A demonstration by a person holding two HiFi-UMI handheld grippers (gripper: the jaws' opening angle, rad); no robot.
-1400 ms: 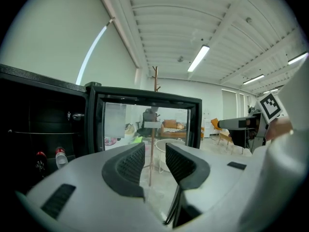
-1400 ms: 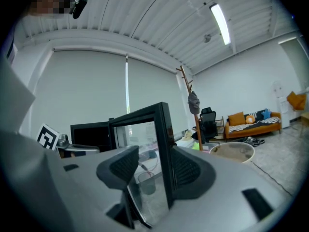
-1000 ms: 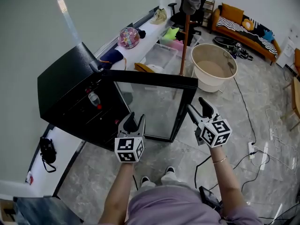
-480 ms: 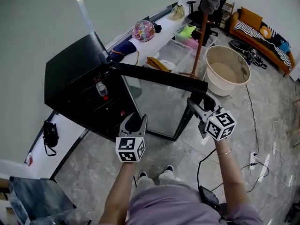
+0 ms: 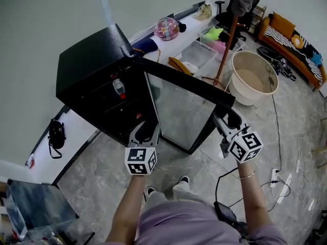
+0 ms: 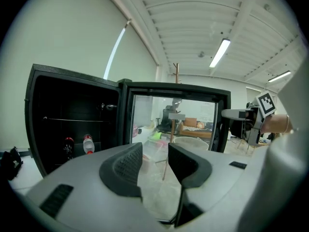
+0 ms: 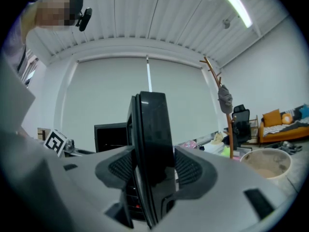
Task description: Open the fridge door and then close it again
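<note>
fridge door (image 5: 184, 111) further closed, right tongs (image 5: 227, 120) closing on edge, left tongs (image 5: 145, 131) apart, empty

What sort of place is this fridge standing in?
Probably a shared office or studio room rather than a kitchen: an orange sofa, an office chair and a small black fridge, its glass door open, share one tiled floor.

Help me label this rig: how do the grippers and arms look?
The left gripper and right gripper: light grey, black ribbed pads, each with a white cube of black square markers. Bare arms, mauve top, thin bracelet on right wrist.
</note>
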